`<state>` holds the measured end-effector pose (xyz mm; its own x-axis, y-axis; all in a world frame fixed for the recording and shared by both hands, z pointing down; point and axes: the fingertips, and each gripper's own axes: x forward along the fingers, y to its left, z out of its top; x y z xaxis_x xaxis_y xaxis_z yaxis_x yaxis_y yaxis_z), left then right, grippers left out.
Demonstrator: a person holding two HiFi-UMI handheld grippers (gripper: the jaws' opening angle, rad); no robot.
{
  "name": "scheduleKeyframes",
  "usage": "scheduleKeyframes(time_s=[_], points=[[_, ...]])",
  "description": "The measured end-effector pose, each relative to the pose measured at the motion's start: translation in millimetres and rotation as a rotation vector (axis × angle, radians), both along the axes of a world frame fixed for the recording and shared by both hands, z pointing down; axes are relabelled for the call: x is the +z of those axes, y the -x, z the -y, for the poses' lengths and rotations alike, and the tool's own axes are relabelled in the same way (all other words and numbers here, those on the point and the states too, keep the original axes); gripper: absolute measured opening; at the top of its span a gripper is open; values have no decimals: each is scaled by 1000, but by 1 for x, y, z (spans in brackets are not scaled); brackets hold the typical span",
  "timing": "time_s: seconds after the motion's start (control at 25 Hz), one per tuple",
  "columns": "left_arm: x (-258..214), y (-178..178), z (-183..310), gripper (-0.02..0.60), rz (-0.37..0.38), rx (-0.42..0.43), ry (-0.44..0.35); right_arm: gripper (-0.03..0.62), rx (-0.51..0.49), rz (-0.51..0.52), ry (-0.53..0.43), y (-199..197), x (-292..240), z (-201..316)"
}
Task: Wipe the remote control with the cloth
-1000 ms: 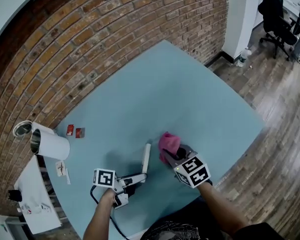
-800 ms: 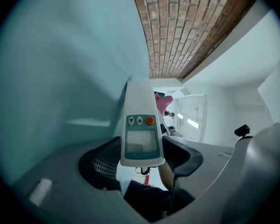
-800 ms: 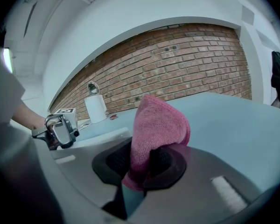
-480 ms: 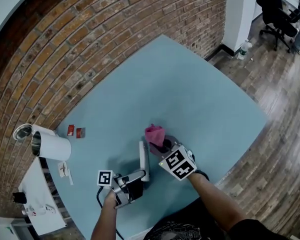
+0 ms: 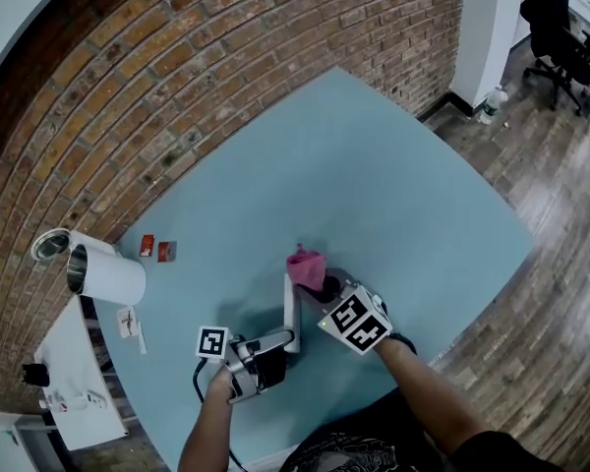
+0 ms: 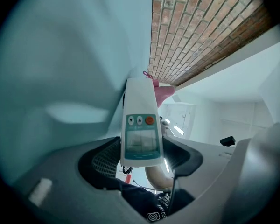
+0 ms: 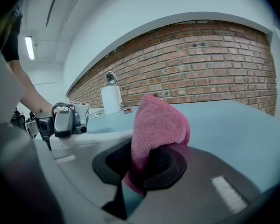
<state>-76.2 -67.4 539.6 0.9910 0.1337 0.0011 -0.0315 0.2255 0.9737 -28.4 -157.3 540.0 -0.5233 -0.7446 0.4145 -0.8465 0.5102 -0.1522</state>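
The left gripper (image 5: 283,342) is clamping its jaws on the white remote control's (image 5: 291,311) near end, by the surface's (image 5: 374,185) near edge. The right gripper (image 5: 324,285) is pinching the pink cloth (image 5: 306,266) at the remote's far tip. Best dragging the cloth lengthwise, pressing lightly, bracing the remote steady.

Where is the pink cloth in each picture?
Head view: pink cloth near the middle, just ahead of the right gripper, by the remote control's far end.
Left gripper view: a pink bit peeking behind the remote control's top, centre.
Right gripper view: dead centre, pinched by the right gripper.
Shared landmark: the brick wall, in all three.
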Motion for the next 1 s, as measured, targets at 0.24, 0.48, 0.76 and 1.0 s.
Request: scheduleKeyframes(time_s=[0.24,0.48,0.76,1.0], points=[[1,-4,2,281,-2,-13,-5,66,-2,20,3,4,-3,-10],[0,-9,3,282,-7,-18,-5,66,14,49,13,5,-6,-26],[1,-12,1,282,-8,-14,-16,66,17,63,19,14,-8,-48],[3,-13,4,282,1,-32,-29,66,18,58,14,17,-14,-63]])
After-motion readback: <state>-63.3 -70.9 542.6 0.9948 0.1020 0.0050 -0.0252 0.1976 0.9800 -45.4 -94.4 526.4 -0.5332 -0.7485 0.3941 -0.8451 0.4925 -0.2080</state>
